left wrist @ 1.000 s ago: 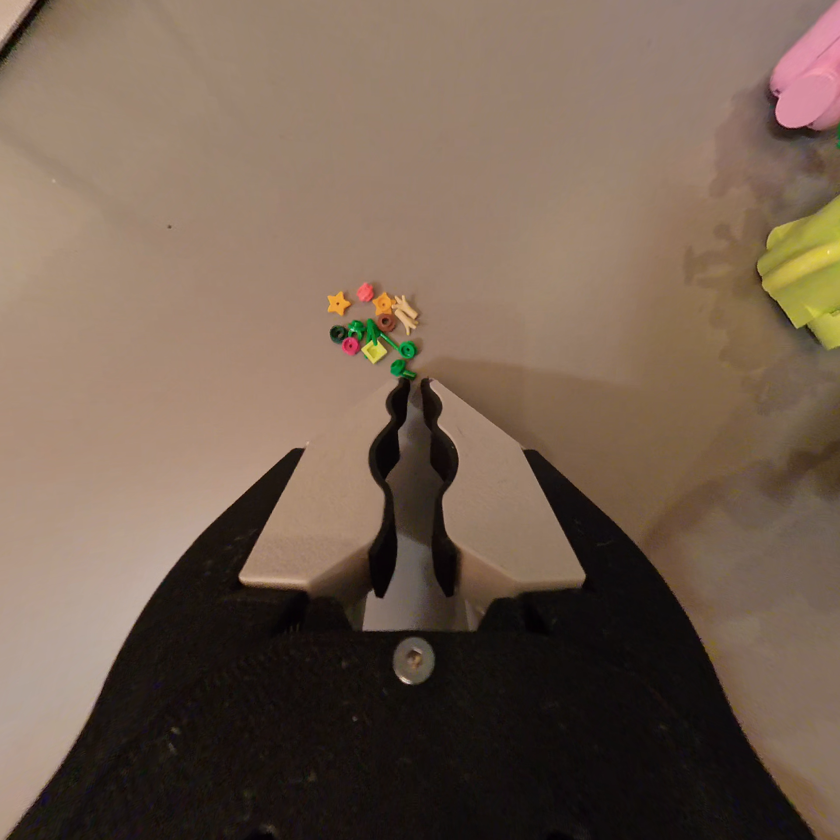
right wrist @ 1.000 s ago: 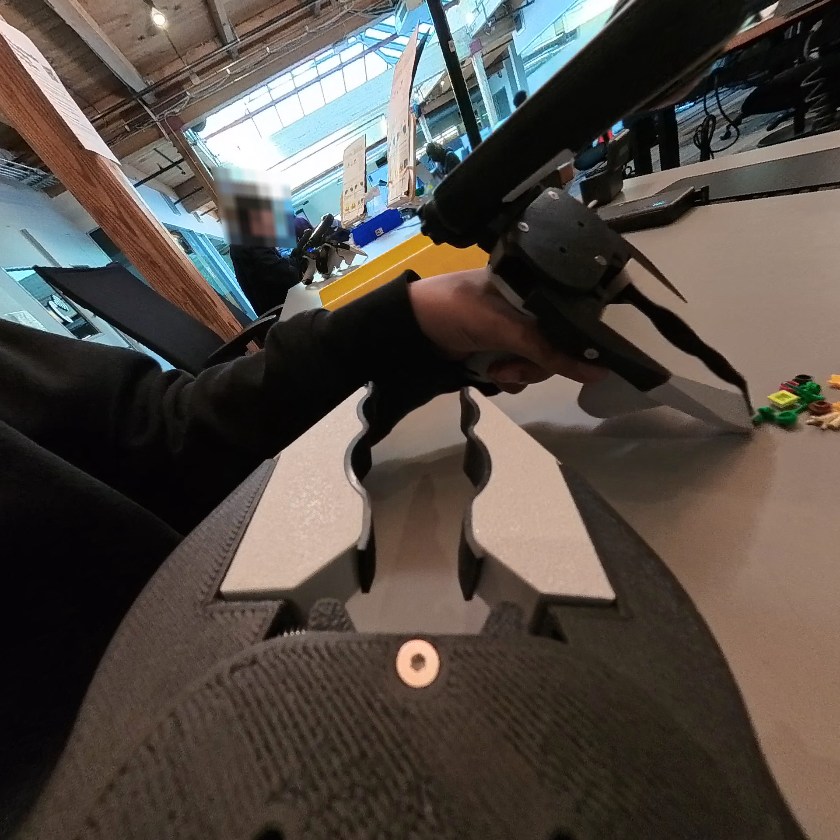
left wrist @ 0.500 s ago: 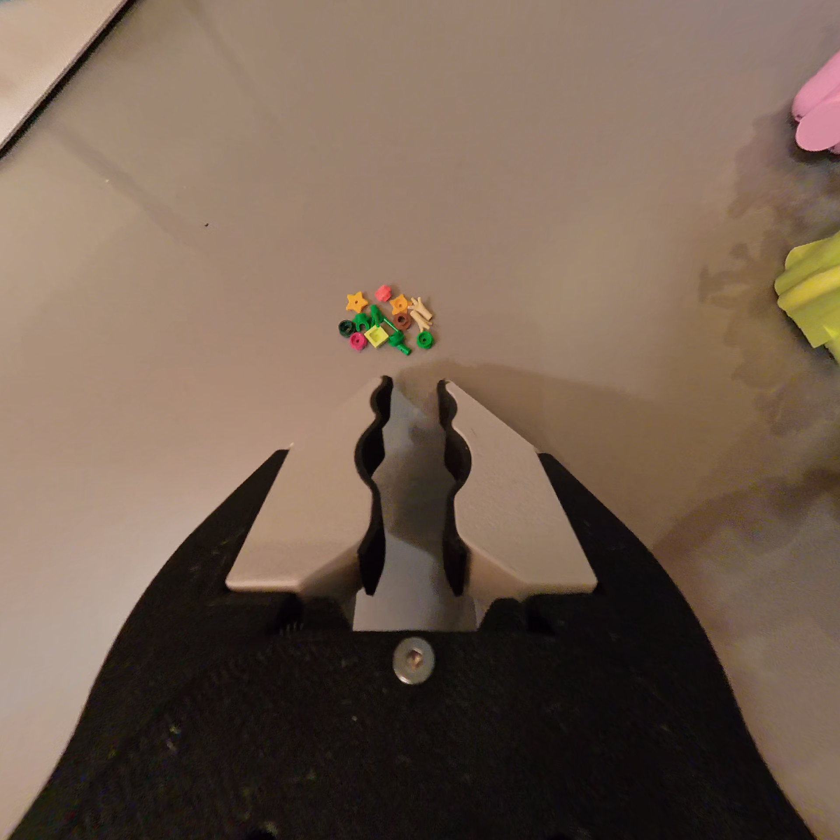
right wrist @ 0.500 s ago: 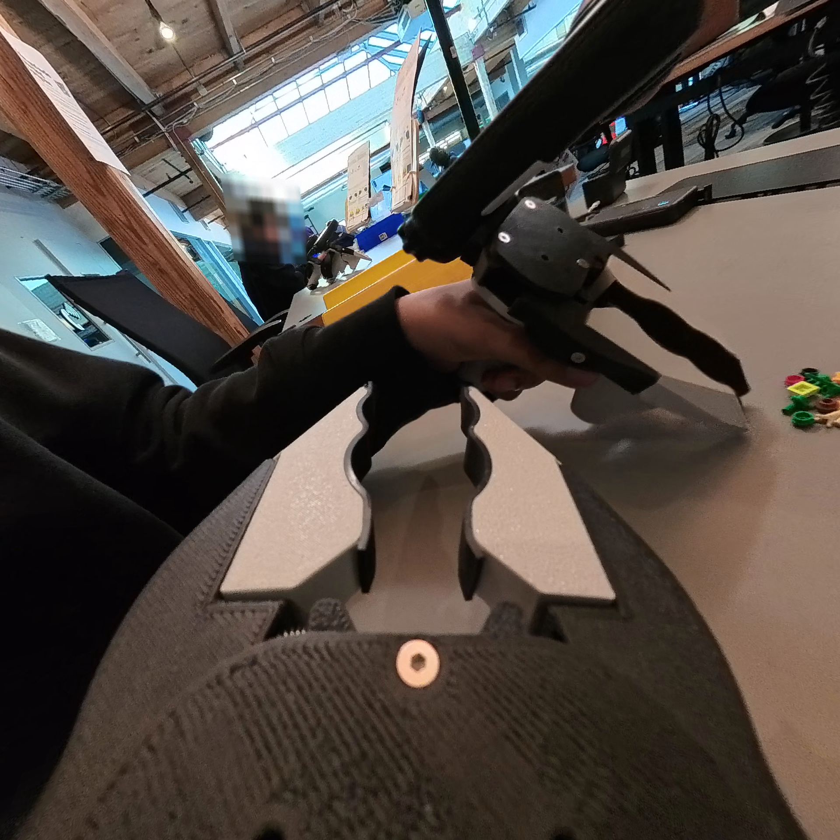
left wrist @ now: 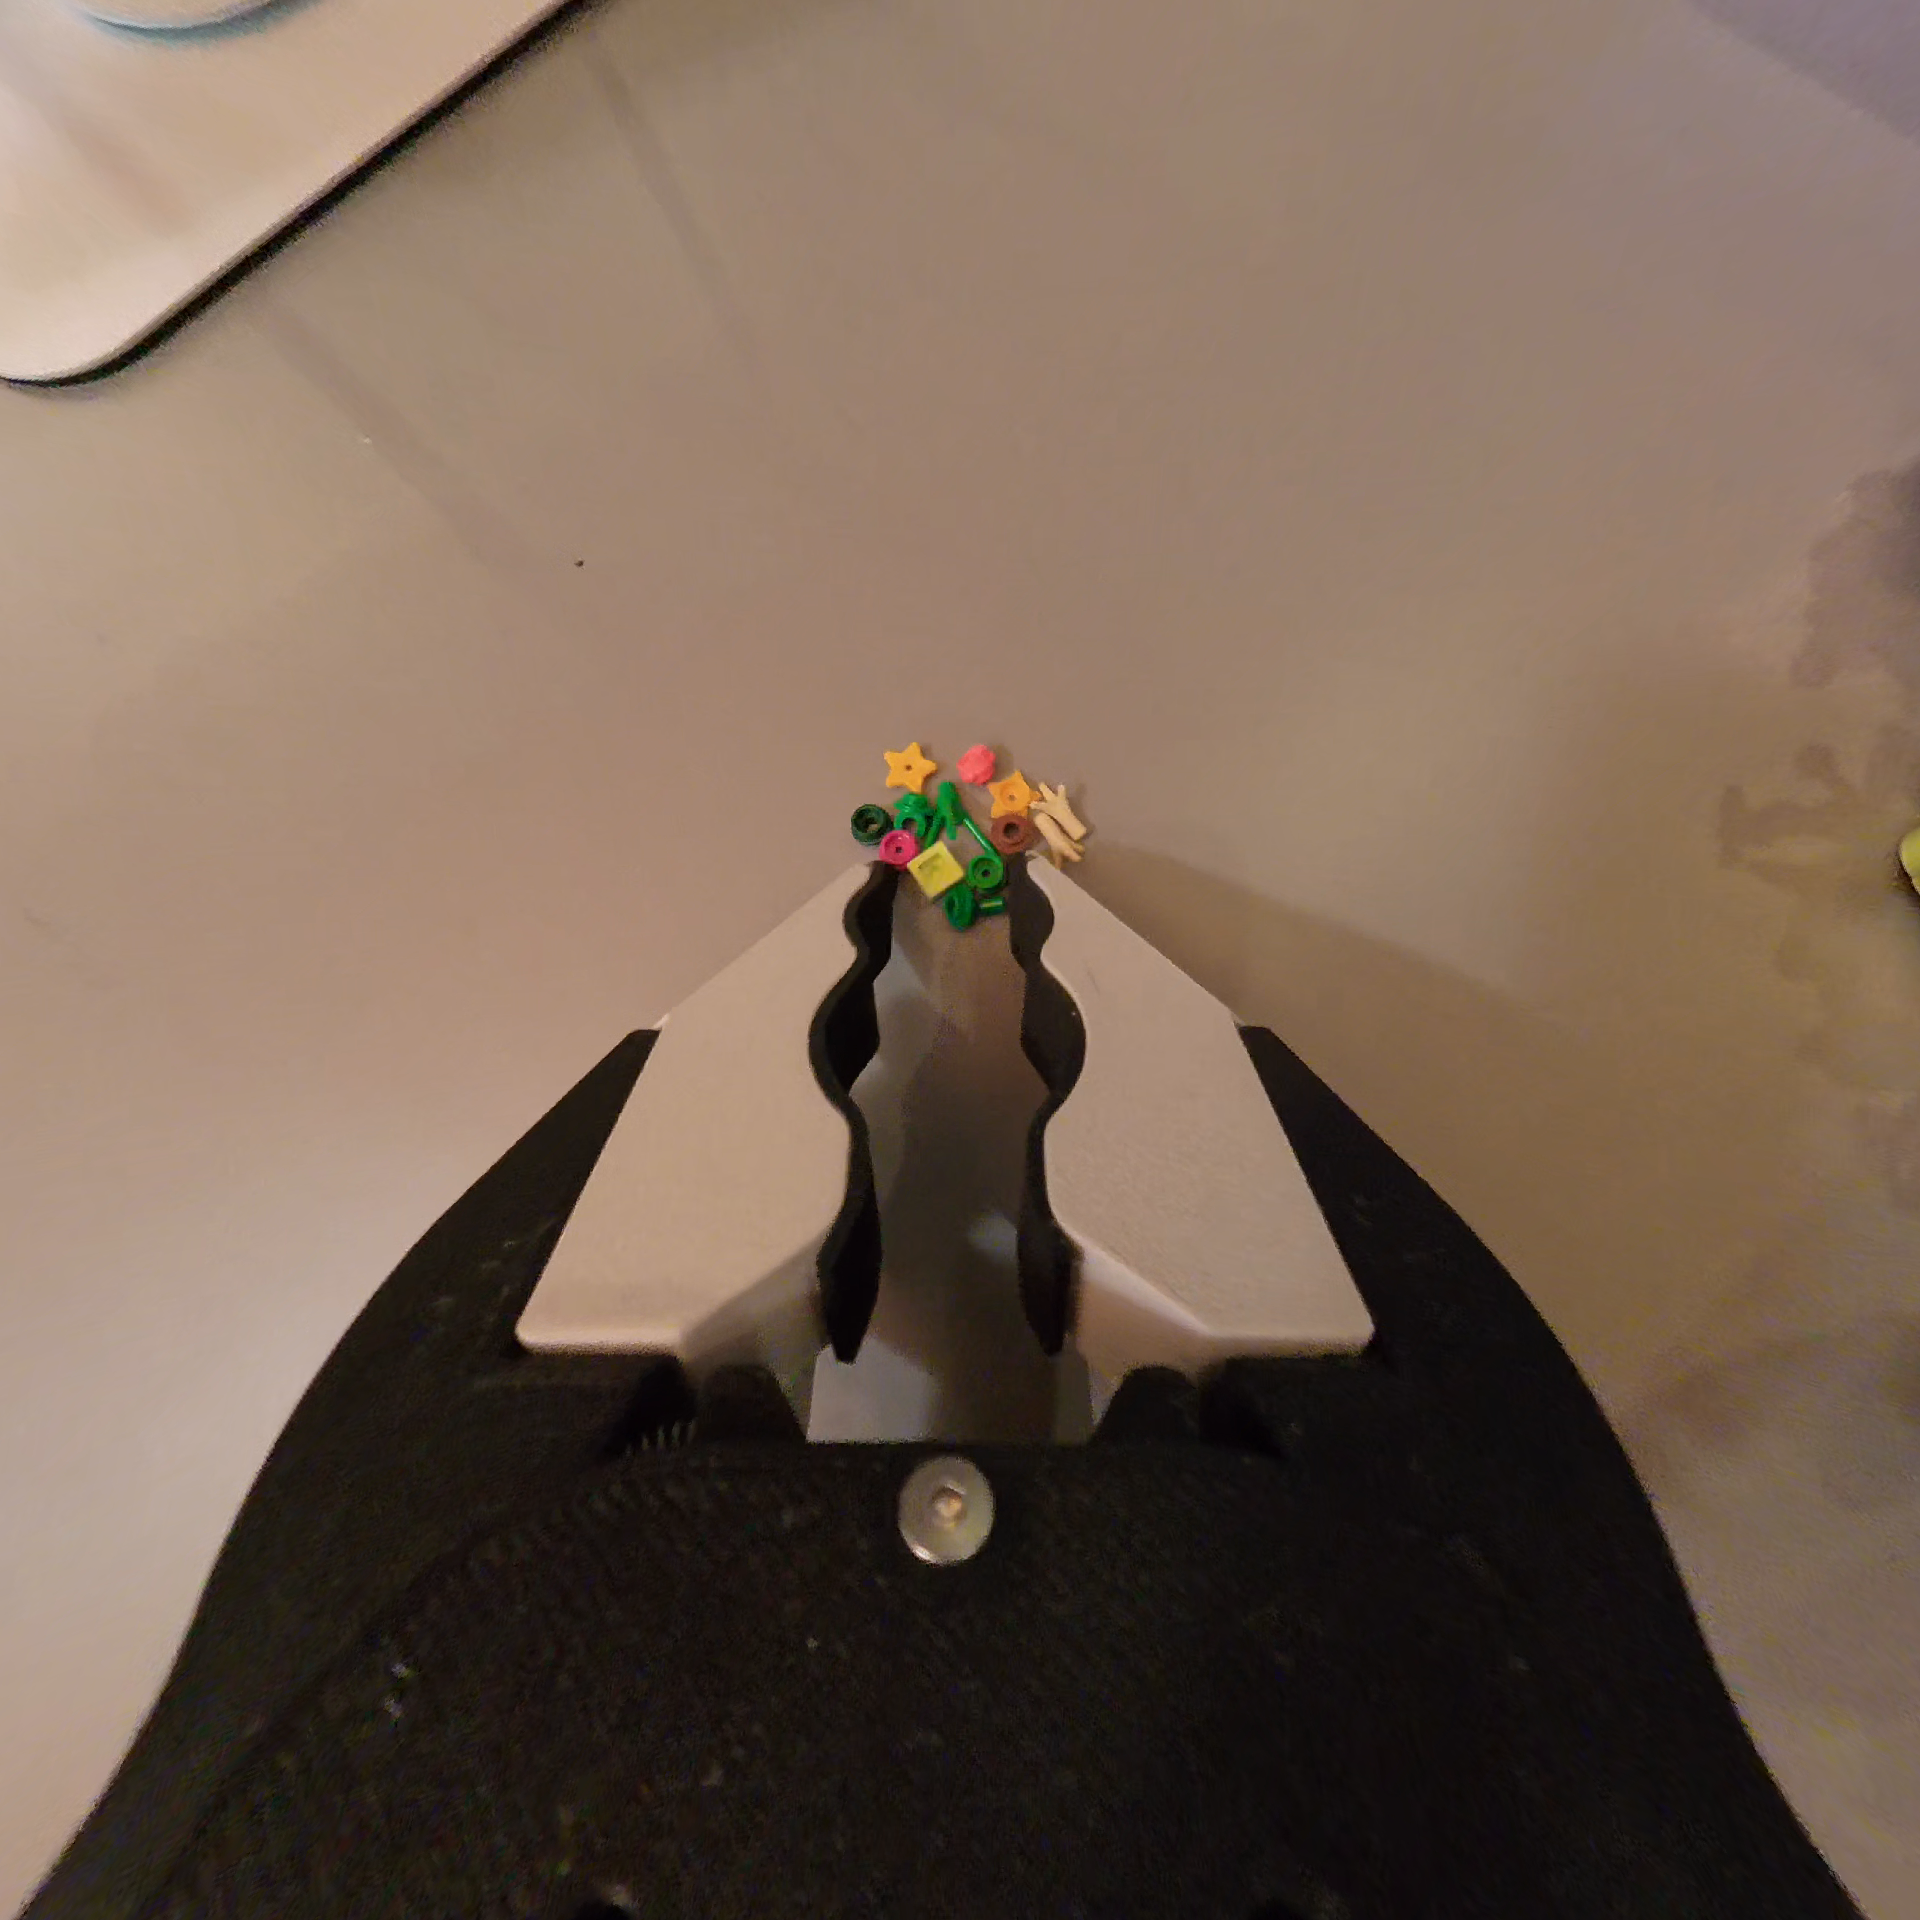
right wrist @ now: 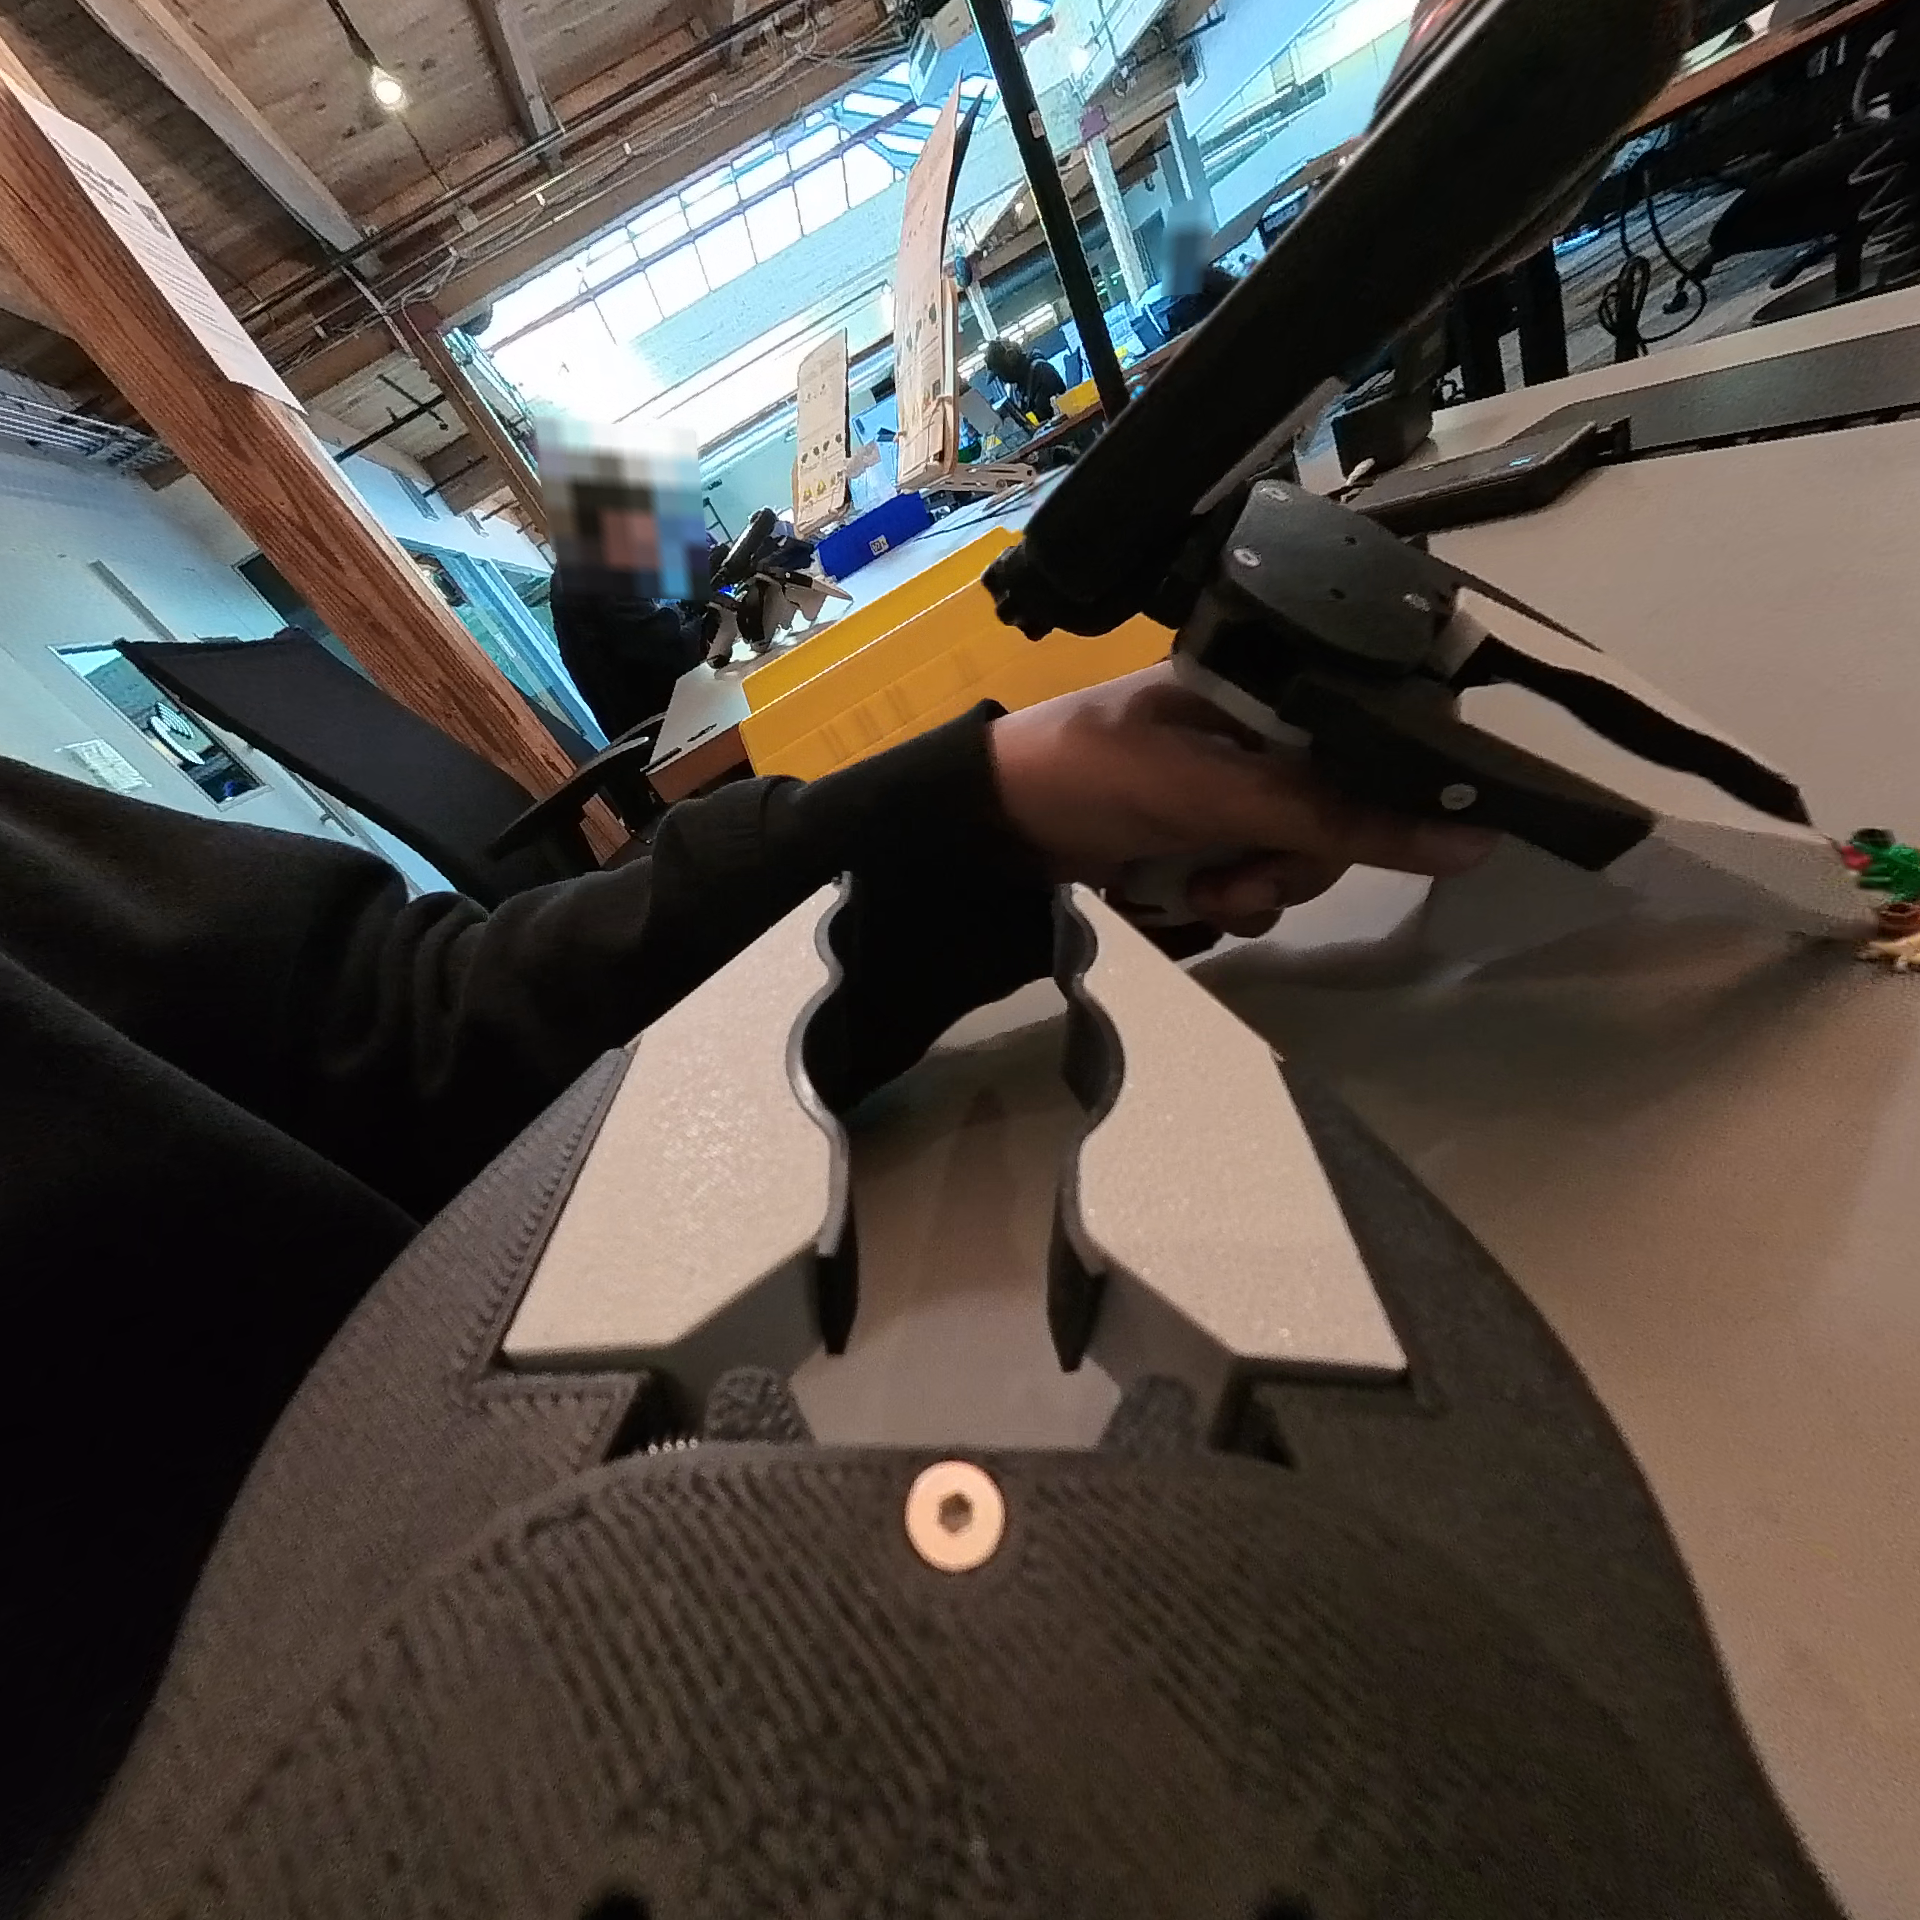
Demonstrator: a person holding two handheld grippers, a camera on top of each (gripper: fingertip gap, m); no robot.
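The left gripper [left wrist: 948, 883], jaws apart, straddles the near edge of the small coloured pieces [left wrist: 961, 831], gripping nothing. The right gripper [right wrist: 951, 904] gapes empty, well back from them.

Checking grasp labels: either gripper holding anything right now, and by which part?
Nothing is held. The left gripper has open jaws around the near edge of the small plastic pieces; the right gripper is open, empty.

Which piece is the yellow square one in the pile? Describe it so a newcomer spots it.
On the grey table, find the small cluster of tiny bricks at the tips of the open left tool. The yellow square tile lies at the cluster's near edge, between the fingertips. It is the only flat, square, lime-yellow piece; its neighbours are round or star-shaped.
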